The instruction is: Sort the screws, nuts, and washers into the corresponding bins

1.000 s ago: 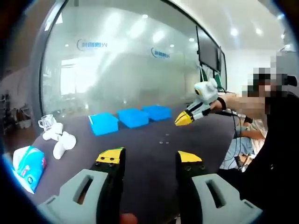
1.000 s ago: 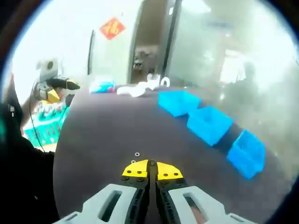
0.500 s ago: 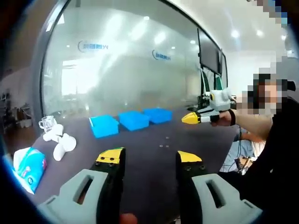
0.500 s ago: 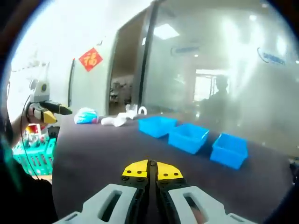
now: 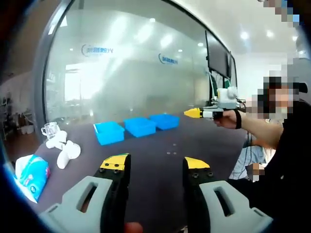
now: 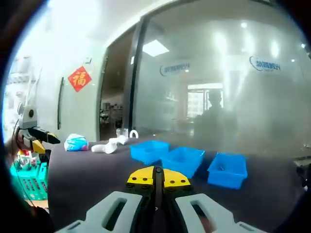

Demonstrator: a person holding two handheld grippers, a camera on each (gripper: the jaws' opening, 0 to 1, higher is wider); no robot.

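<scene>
Blue bins [image 5: 137,126]: three in a row, at 12 o'clock on dark table [image 5: 160,174].
Hardware [image 5: 171,152]: small pieces near centre.
Left gripper [image 5: 154,167]: jaws wide apart, empty.
Right gripper [image 6: 154,177]: jaws pressed together; contents unclear.
Advice: it had to lower over one bin before releasing.

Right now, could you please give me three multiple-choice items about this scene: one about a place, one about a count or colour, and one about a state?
1. Where does the tissue pack lie?
A. inside a bin
B. on the table near its edge, apart from the bins
C. on the floor

2. How many blue bins stand in the row?
A. two
B. three
C. five

3. How do the fingers of the left gripper stand?
A. apart, with nothing between them
B. shut together
C. shut on a screw

Answers:
1 B, the left gripper view shows it on the dark table, far from the bins.
2 B, both views show three.
3 A, a clear gap shows between the yellow tips, while the right gripper is shut.
</scene>
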